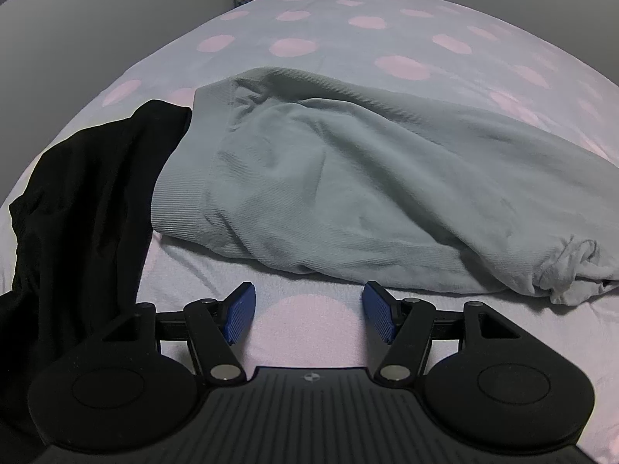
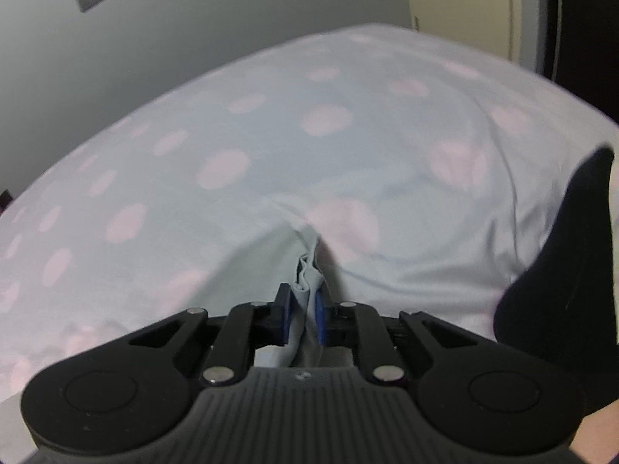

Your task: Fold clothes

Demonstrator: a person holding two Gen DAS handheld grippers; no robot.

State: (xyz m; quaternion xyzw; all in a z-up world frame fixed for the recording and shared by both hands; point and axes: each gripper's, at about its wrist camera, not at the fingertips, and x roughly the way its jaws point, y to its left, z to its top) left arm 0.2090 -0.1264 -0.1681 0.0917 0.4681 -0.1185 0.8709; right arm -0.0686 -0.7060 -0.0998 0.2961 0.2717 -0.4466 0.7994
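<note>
Right, the right gripper (image 2: 303,311) is pinched onto a bunched edge of the pale grey-blue garment (image 1: 348,178), which lies rumpled across the spotted bedsheet (image 1: 348,31) beside a black garment (image 1: 77,201). The left gripper (image 1: 308,311) hangs open, just short of the near hem. Looks like the spreading-out stage; next that left needs a corner.

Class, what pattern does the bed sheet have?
Pale blue sheet with pink spots, clearest in the left wrist view.
</note>
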